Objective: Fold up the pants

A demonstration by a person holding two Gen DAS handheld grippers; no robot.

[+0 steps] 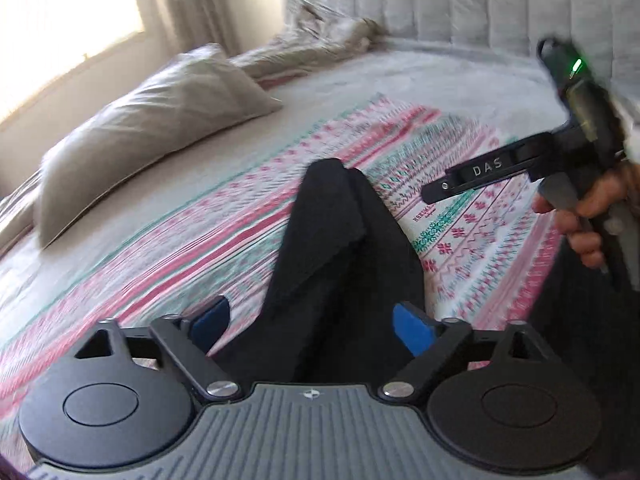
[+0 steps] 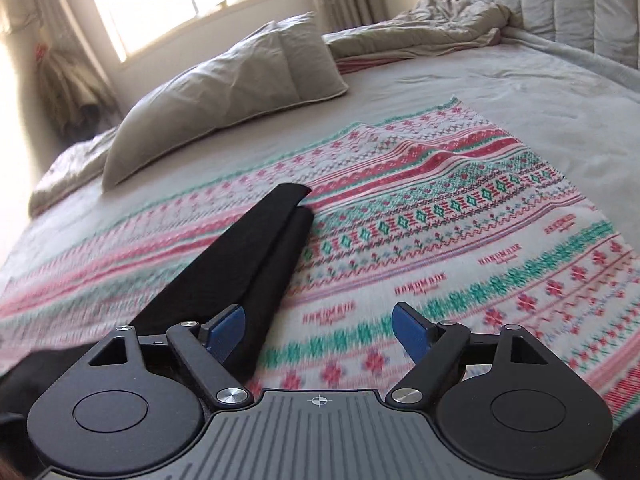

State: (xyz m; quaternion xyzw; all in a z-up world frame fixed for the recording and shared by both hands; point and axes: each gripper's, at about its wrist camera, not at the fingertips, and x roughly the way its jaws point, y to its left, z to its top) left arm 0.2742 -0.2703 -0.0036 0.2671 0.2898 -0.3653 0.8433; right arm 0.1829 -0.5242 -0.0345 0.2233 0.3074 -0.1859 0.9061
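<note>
Daylight poured from window [image 2: 180, 0], blown out white in both views. I saw soft shadow under pillow [image 2: 224, 92]. Motion blur smeared blanket [image 1: 200, 240] pattern, worst near lower edges; right gripper [image 1: 436, 192] smeared in left view. Fisheye bent bed [image 2: 520, 92] edges, dark vignette in corners.

One pair of black pants [image 2: 256, 268], one patterned blanket [image 2: 460, 216], one pillow [image 2: 224, 96], one rumpled duvet [image 2: 424, 32], two grippers.
</note>
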